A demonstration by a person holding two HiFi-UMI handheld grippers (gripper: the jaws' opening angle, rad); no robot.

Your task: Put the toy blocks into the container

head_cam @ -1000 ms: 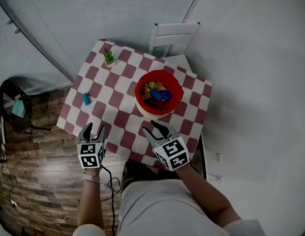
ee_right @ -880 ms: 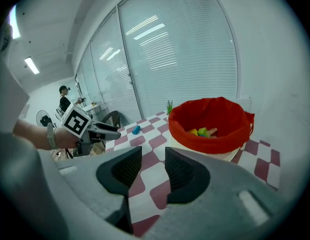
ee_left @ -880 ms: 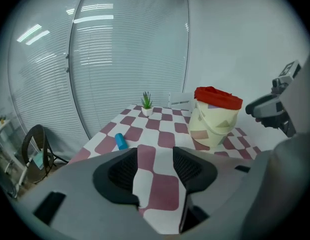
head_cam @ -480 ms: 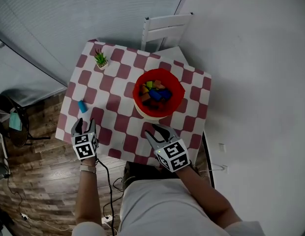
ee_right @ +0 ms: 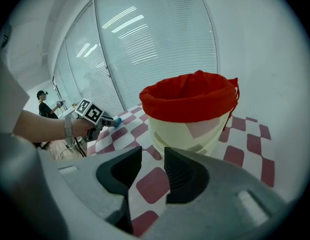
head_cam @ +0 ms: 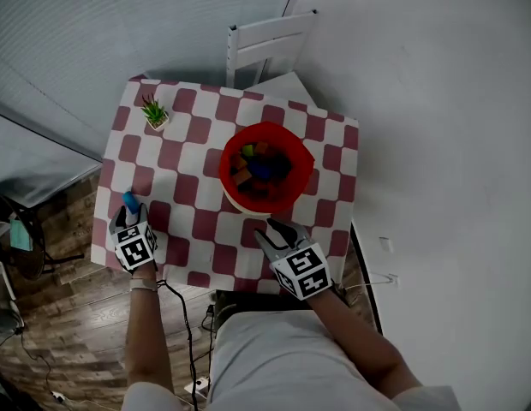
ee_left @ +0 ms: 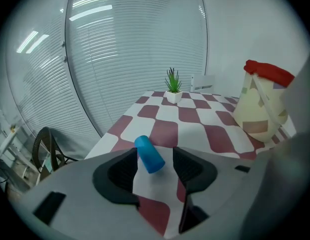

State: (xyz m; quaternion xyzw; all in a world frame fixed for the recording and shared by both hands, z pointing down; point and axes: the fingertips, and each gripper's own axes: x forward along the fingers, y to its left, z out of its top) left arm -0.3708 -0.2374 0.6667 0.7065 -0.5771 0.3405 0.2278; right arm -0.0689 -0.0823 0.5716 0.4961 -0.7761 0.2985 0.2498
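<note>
smooth blue cylinder block (ee_left: pixel 149 154) lying on its side on the red-and-white checked tablecloth (head_cam: pixel 188 148), near the table's left edge, between the spread jaws of the left gripper (head_cam: pixel 127 218), closer to the left ribbed pad, not pinched. right gripper (ee_right: pixel 152 161) parted a little, empty, just before the round cream bucket (ee_right: pixel 190 131) with its crumpled red fabric liner, coloured blocks (head_cam: pixel 255 168) heaped inside. bucket well apart from the cylinder, checked cloth between. spiky potted plant (head_cam: pixel 153 112) at the far corner, white slatted chair (head_cam: pixel 264 45) behind.
</note>
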